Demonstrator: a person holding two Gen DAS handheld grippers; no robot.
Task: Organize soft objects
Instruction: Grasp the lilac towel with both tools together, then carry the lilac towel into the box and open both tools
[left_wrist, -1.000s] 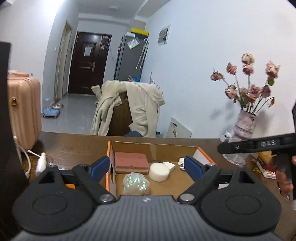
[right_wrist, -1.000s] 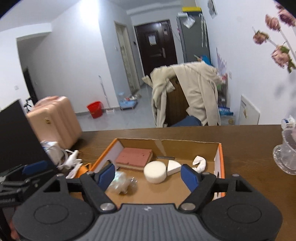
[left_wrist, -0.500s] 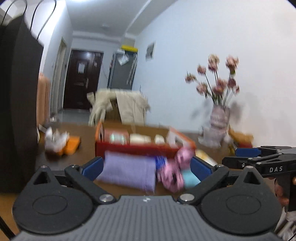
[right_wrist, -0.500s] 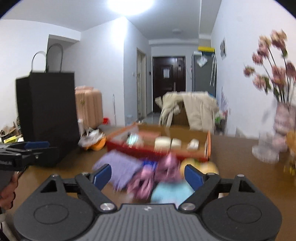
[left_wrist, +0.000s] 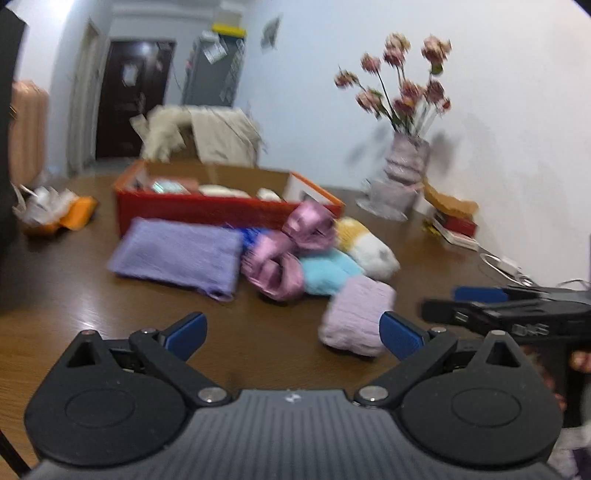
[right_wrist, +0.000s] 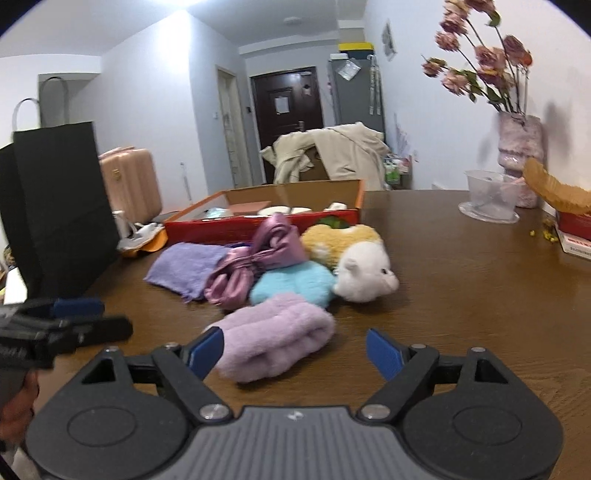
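A pile of soft things lies on the brown table before a red-orange box (left_wrist: 221, 210) (right_wrist: 258, 221). It holds a purple towel (left_wrist: 177, 254) (right_wrist: 184, 267), a pink satin bow (left_wrist: 284, 254) (right_wrist: 255, 258), a light blue plush (left_wrist: 325, 269) (right_wrist: 291, 284) and a yellow-white plush toy (left_wrist: 365, 243) (right_wrist: 362, 266). Nearest is a lilac fluffy roll (left_wrist: 356, 314) (right_wrist: 280, 328). My left gripper (left_wrist: 293, 332) is wide open over bare table, the roll beside its right finger. My right gripper (right_wrist: 295, 350) has its jaws closing, with the roll's near end between them toward the left pad.
A vase of dried flowers (left_wrist: 406, 166) (right_wrist: 517, 147) and a clear plastic cup (right_wrist: 487, 195) stand at the back right. Boxes (right_wrist: 576, 229) sit by the wall. A black paper bag (right_wrist: 62, 206) stands left, with cables and an orange item (left_wrist: 55, 214) near it.
Both grippers have drawn back from over the box and sunk toward the table, so the soft pile is in view. The left jaws have widened.
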